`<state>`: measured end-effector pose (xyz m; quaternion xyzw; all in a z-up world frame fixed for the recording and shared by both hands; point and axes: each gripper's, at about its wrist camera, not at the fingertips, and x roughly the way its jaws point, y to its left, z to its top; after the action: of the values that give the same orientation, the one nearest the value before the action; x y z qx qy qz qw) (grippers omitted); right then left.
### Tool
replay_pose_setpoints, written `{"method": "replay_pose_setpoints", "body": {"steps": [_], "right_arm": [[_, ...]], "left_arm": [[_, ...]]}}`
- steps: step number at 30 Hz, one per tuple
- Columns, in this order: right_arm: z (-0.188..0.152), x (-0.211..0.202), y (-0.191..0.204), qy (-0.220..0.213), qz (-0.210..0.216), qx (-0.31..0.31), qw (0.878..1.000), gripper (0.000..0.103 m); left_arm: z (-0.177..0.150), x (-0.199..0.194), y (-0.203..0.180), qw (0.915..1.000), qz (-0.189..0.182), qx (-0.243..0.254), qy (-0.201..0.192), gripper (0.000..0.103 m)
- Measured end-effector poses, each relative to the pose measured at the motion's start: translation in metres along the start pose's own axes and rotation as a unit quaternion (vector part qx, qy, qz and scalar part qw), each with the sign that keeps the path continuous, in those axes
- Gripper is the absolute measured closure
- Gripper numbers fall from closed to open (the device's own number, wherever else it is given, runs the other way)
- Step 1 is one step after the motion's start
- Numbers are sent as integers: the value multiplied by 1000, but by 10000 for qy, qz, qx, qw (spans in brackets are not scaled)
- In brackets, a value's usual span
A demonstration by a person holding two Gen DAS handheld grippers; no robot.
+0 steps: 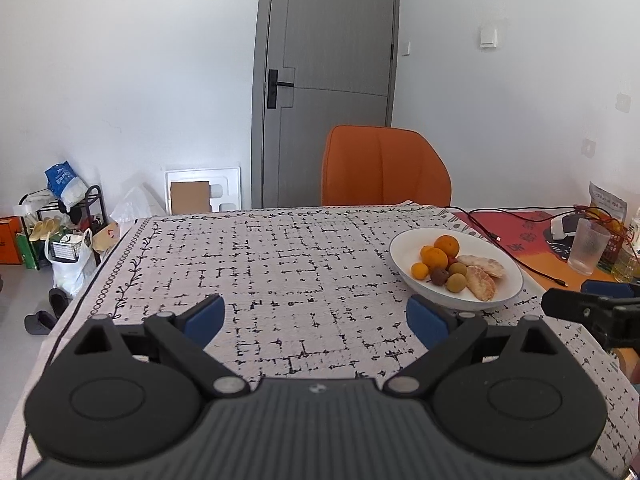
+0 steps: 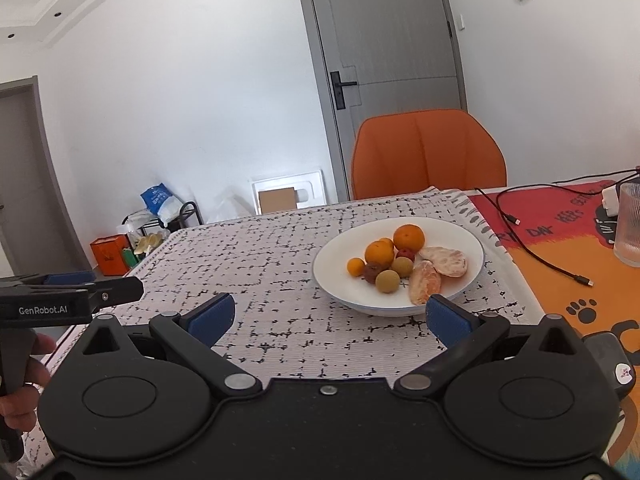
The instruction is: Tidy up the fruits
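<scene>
two views. left wrist: left gripper (image 1: 316,316) spread wide over bare patterned cloth (image 1: 260,264), white plate (image 1: 404,248) of fruit (image 1: 456,268) ahead right (near cloth's right edge). right wrist: right gripper (image 2: 330,314) spread, gripping nothing, plate (image 2: 332,268) just beyond right finger (image 2: 446,320).

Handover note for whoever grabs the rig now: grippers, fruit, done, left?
Left gripper: open, empty, above the cloth.
Right gripper: open, empty, near the plate.
All fruit sits piled on the plate: oranges, peeled pieces, small round fruits.
Done: nothing visibly sorted.
Left: all of the organizing. No second dish in view.
</scene>
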<state>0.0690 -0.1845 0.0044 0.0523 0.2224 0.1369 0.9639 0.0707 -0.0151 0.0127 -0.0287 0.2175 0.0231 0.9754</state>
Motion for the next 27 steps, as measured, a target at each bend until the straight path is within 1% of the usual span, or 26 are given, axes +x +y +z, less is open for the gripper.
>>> {"method": "replay_pose_setpoints", "body": {"steps": [7,12,14,17,27], "right_arm": [[-2,-12,9,1,87,-53,9999,0],[-2,-21,13,20,117,-27,9999,0],[-4,-24,14,34,124,-18,9999,0],[-5,-30,15,52,150,-29,9999,0],[-11,-36,17,313,224,29,9993,0]], "left_arm": [[-1,-14,3,9999,136,27,68,6],[-4,-23,13,9997,133,-140,161,2],[-5,-27,15,9996,185,-105,184,0],[-6,-33,17,9995,229,-100,195,0],[-9,-45,19,9990,288,-92,319,0]]}}
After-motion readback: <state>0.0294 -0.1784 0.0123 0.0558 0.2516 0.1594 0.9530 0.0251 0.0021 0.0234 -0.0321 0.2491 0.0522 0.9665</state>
